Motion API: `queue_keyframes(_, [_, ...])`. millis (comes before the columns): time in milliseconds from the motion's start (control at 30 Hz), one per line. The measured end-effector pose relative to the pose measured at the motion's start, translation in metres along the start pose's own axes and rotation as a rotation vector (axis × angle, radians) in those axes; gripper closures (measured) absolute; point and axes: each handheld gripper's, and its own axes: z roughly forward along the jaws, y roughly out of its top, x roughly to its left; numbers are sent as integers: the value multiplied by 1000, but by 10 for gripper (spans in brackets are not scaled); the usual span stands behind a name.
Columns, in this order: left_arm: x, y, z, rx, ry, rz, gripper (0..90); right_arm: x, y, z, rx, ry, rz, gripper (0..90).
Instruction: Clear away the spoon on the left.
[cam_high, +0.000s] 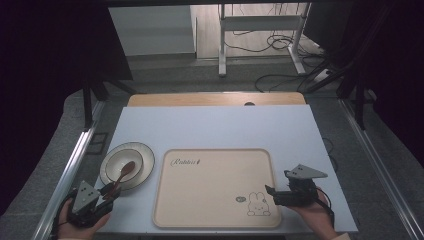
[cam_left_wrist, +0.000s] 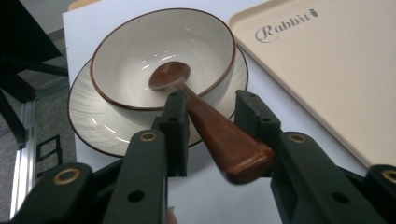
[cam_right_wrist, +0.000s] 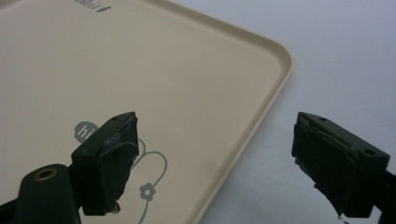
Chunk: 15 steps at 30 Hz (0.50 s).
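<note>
A brown wooden spoon (cam_left_wrist: 210, 130) rests with its scoop in a white bowl (cam_left_wrist: 140, 42) that has a brown rim; the bowl stands on a white plate (cam_left_wrist: 88, 116). The spoon's handle lies slanted between the jaws of my left gripper (cam_left_wrist: 212, 100) and touches both pads. In the high view that gripper (cam_high: 109, 191) is at the front left, just before the plate (cam_high: 107, 175) and the spoon (cam_high: 124, 172). My right gripper (cam_right_wrist: 215, 158) stands open astride the right rim of the beige tray (cam_right_wrist: 140, 70), with nothing between its pads.
The beige tray (cam_high: 215, 185) with a rabbit print lies at the table's front centre, next to the plate. My right gripper (cam_high: 273, 195) is at its front right corner. Black frame posts and cables stand beyond the table's far edge.
</note>
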Motion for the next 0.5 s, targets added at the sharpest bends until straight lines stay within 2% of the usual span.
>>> queue_keyframes(300, [2, 0, 0, 4, 18, -27, 751, 0, 0, 0, 2, 0, -4, 152])
queue_keyframes(500, [4, 1, -3, -23, 39, -49, 801, 0, 0, 1, 3, 3, -7, 151])
